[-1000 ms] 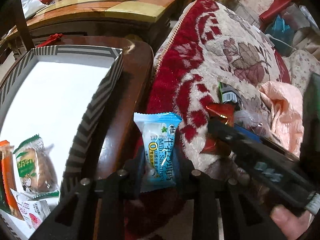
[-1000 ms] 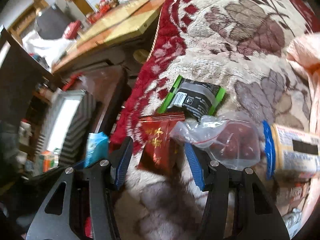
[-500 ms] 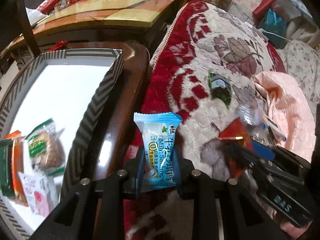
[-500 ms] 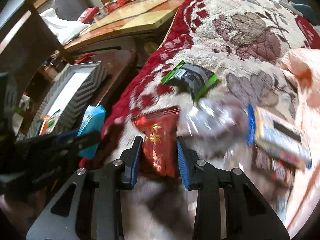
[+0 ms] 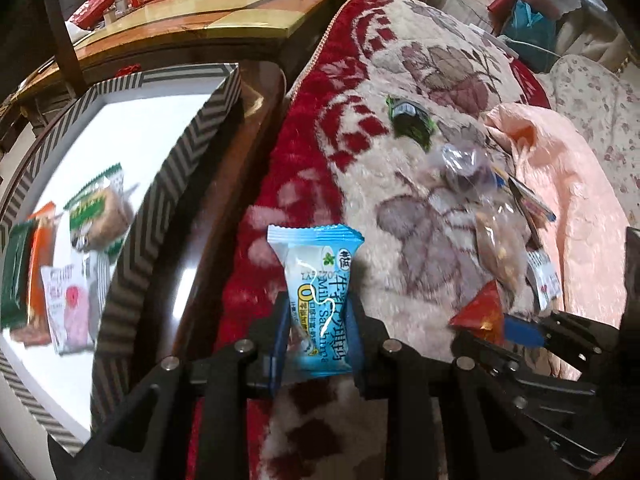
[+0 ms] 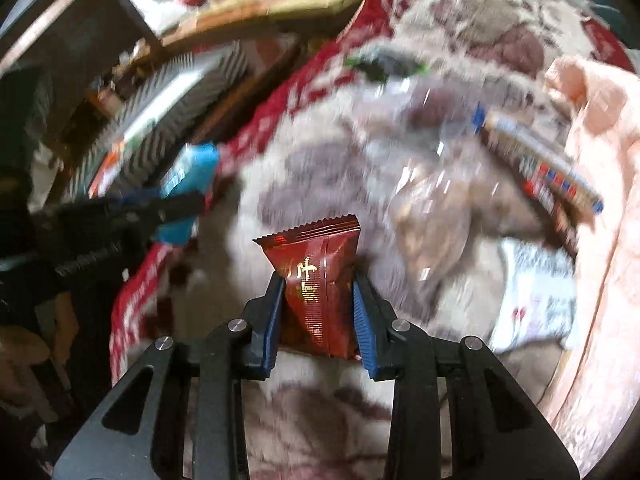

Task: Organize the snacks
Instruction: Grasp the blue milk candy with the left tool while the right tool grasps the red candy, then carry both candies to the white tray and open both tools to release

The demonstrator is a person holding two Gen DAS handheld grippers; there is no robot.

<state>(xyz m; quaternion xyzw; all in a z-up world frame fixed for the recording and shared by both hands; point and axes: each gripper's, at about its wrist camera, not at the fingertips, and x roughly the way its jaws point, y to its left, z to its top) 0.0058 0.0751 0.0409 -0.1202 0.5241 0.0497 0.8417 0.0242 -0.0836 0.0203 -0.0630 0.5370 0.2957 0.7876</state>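
Since 0.5 s ago the right gripper (image 6: 319,304) has closed on the red snack packet (image 6: 316,280) and raised it off the blanket (image 6: 304,168); earlier its blue pads only bracketed the packet where it lay. The packet now stands upright, pinched at its lower half. The left gripper (image 5: 318,334) has not changed its grip: it clamps the blue milk-candy packet (image 5: 318,300) upright, above the blanket's red edge and just beside the striped box (image 5: 180,160).

Only the left view shows inside the box: roughly 4 packets, green, orange, pink-white and a green-topped cake, lie at its near end on the white floor. It also catches the red packet's corner (image 5: 482,312) at the right gripper's tip. The right view is smeared by motion, so the loose snacks (image 6: 536,168) beyond, including what seems a clear bag, stay indistinct.
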